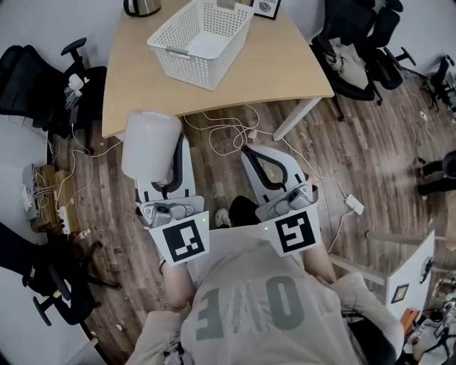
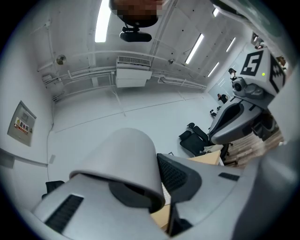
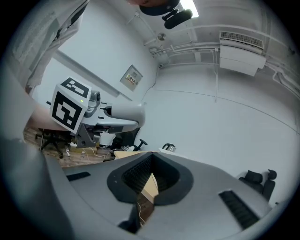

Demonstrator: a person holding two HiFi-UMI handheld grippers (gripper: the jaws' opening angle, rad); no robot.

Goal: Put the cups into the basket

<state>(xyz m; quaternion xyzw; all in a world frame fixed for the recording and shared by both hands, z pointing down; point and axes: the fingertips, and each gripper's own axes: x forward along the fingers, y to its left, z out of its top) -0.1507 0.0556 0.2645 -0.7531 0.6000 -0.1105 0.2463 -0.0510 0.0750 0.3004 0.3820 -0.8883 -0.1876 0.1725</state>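
A white cup [image 1: 149,145] is held on its side above the wooden floor, short of the table, with my left gripper [image 1: 172,170] shut on its rim. In the left gripper view the cup [image 2: 123,159] fills the space at the jaws [image 2: 157,187], one finger inside its mouth. My right gripper [image 1: 255,154] hangs beside it to the right, shut and empty; through the small gap in its pads [image 3: 149,176] I see the table's edge. The white slatted basket [image 1: 203,39] stands on the light wooden table [image 1: 285,68] ahead, and nothing shows inside it.
A dark kettle [image 1: 142,6] stands at the table's far left corner. Black office chairs [image 1: 43,85] crowd the left side and more chairs [image 1: 356,43] the right. White cables [image 1: 228,132] trail across the floor under the table's front edge.
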